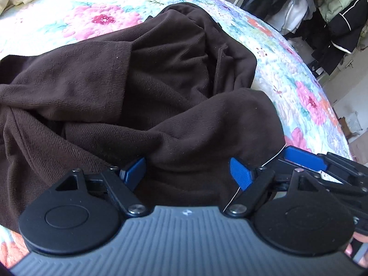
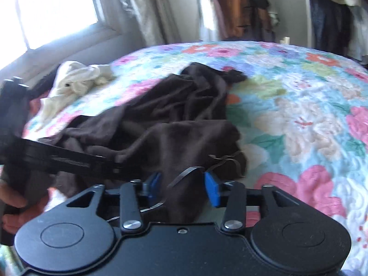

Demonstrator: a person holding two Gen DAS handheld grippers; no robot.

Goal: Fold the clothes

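1. Garment [image 1: 128,87]: dark brown knit, crumpled in a heap on the bed [image 1: 287,73], directly ahead of both grippers. Judged soft, limp and light; it will sag and drag rather than hold shape, and it won't slip much on the quilt.
2. Left gripper [image 1: 188,172]: jaws wide apart, fabric bulging up between them, nothing clamped.
3. Right gripper [image 2: 182,184]: jaws apart, with cloth and a thin dark ribbon [image 2: 184,172] lying between them. No clamp visible.
4. Grab points: the ribbed band [image 1: 117,73], ahead-left of the left gripper, is a real hem and likely the firmest hold. The rounded edge [image 1: 250,59], ahead-right, looks like a neckline or hood, but I can't tell which. Take hems or seams, not mid-panel bunches.
5. Snag risk: the ribbon and a thin white thread [image 1: 271,158] by the left gripper's right finger.
6. Room: bare quilt right of the right gripper, enough to spread the garment flat. A cream cloth pile [image 2: 76,85] sits far ahead-left; the bed edge and hanging clothes [image 1: 322,11] lie beyond the heap, so pull toward me, not away.
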